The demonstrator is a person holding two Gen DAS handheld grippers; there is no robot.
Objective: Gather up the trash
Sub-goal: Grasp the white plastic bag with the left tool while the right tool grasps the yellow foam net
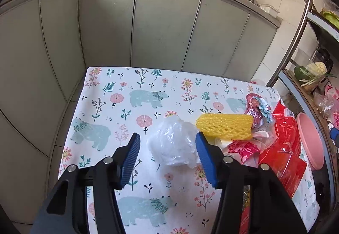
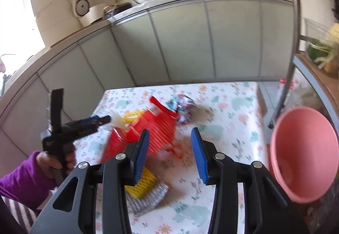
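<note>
The table [image 1: 118,106] in its bear-and-flower cloth fills my view, with the trash heaped toward its right side and the pink bowl [image 1: 310,140] hanging off that right edge. In the heap, the red plastic bag [image 1: 284,149] is the biggest piece, then the yellow foam net [image 1: 224,127] lying across, its long axis running left to right, and behind it a crumpled shiny wrapper [image 1: 257,110].

Now the one that matters: the clear plastic wad [image 1: 172,145]. It sits dead ahead of my left gripper [image 1: 168,160], right in the gap between the 2 blue pads. The right-hand pad looks to be at its edge, maybe brushing it; the left-hand pad stands clear, cloth visible between. So the jaws are partly apart and gripping nothing yet. The wad is roundish, no real long axis, so I judge a straight squeeze will do, no twist needed.

My right gripper [image 2: 168,153] is also partly apart with nothing in it, hovering over the red bag, the view smeared. From there I see my left gripper [image 2: 99,120] out on the left, its tip at the pile's near-left end. The left is plainly the nearer one to the wad.

The risk I reckon: thin film may slip or spring out as the pads meet.
</note>
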